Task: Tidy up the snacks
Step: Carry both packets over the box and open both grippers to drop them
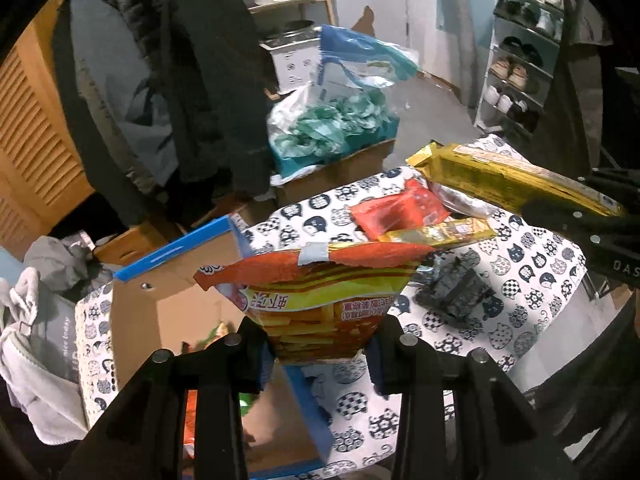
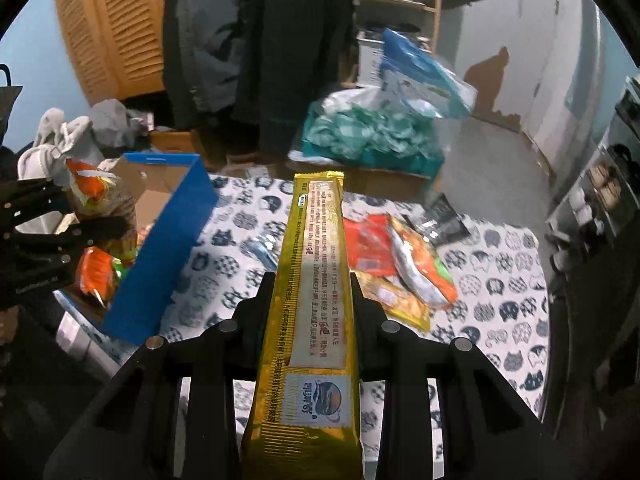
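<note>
Orange-yellow chip bag (image 1: pixel 320 304); gold packet (image 2: pixel 316 300); blue-edged box (image 2: pixel 160 256); white cloth (image 2: pixel 500 304), dark cat-head print.

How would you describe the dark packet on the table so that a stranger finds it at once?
Start at the table with the cat-print cloth. Behind the pile of red and orange snack wrappers, toward the far edge, lies a flat black plastic packet. It is the only dark packet among bright ones.
</note>
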### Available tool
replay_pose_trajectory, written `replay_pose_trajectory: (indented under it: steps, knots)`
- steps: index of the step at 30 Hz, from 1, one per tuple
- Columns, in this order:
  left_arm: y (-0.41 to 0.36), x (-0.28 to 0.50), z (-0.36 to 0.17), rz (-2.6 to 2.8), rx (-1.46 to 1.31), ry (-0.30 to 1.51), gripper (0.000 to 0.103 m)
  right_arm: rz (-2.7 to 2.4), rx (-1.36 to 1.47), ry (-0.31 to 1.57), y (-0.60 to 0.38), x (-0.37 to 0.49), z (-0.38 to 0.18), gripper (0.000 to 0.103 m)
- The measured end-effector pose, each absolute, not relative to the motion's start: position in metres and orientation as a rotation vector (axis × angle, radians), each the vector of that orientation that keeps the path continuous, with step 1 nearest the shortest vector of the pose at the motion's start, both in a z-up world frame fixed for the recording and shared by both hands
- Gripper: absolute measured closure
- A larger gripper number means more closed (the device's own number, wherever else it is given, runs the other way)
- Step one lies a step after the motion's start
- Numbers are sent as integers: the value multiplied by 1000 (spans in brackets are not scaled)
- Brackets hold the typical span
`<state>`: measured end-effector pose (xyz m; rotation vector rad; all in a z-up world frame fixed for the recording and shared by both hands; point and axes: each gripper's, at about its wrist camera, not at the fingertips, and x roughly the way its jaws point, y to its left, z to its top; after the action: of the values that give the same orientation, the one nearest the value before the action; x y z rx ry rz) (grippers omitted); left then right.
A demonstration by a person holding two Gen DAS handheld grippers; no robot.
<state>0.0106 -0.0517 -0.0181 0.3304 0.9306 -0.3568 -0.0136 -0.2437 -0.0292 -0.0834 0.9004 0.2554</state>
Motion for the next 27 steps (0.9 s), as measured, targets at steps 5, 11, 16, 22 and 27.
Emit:
replay_pose_trajectory:
  steps: [5,11,16,22,27]
  knots:
    - [-23,12,-21,-315,306,934,66,307,-111,899,-210,-3,-27,73]
    - [15,16,-27,-258,281,944,66,381,-152,897,-162,8,-22,73]
    - [46,19,-32,-211,261,945,66,434,-190,898,-124,14,-20,73]
    - [82,26,-45,-169,214,974,66,502,-242,914,-69,29,-27,73]
    - [103,27,-56,-130,213,982,66,534,-273,945,-38,37,-41,73]
